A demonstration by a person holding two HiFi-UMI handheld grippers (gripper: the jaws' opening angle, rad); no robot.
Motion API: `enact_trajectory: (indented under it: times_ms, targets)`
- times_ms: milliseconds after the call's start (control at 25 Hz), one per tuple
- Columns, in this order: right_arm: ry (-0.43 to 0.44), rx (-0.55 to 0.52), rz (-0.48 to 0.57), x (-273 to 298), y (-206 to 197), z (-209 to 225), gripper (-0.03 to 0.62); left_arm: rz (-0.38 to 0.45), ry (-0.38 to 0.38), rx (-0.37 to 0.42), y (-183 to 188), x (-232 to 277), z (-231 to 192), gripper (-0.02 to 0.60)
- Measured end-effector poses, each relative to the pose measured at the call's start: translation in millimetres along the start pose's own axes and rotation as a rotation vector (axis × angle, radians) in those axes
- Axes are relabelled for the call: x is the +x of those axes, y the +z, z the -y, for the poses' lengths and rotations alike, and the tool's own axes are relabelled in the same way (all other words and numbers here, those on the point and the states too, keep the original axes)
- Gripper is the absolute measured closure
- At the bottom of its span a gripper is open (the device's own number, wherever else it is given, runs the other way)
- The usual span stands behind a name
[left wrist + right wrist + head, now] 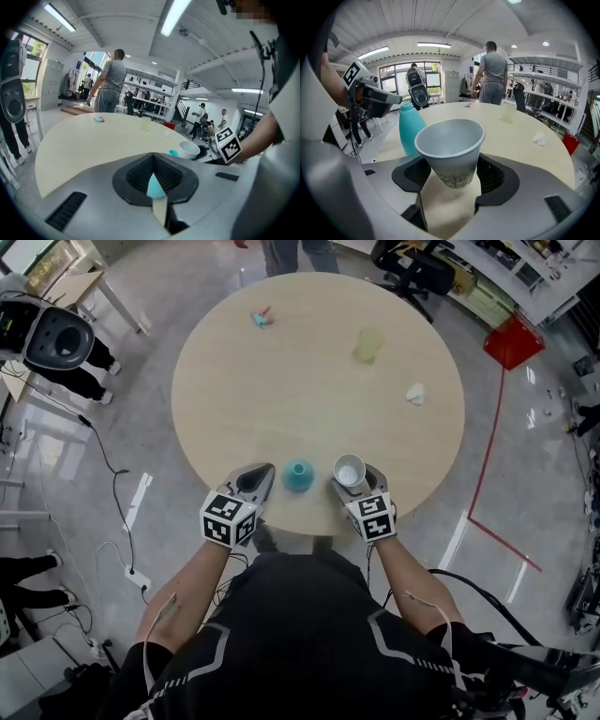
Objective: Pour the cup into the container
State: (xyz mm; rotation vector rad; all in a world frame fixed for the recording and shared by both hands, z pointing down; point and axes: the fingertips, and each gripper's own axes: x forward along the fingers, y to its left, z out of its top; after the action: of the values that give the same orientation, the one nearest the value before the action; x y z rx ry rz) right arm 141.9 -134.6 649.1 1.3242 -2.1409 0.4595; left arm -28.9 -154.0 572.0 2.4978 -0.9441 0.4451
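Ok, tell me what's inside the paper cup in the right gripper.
The paper cup, clamped in the right gripper, shows only bare pale inner walls; nothing solid is visible. Its near rim covers the very bottom, so clear liquid cannot be ruled out.

Right gripper (451, 180) clamps the paper cup (450, 147) upright between its jaws — teal container (410, 130) just beside it, on the round table (520, 136).
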Motion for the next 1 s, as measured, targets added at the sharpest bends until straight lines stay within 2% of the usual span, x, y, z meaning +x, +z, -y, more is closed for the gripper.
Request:
enact_trajectory:
  times_ms: [80, 320, 720, 1000]
  targets:
    - [0.004, 0.022, -0.001, 4, -7, -1, 0.287, -0.010, 0.006, 0.000, -2, -2, -2, 0.581]
    - [0.013, 0.186, -0.006, 13, -25, 15, 0.287, -0.009, 0.069, -0.036, -6, -5, -17, 0.581]
    - [0.040, 0.216, 0.003, 10, -39, 12, 0.287, -0.029, 0.070, -0.041, -11, -7, -17, 0.581]
    - [0.064, 0.208, -0.060, 11, -53, 6, 0.284, -0.022, 0.073, -0.042, -7, -4, -19, 0.581]
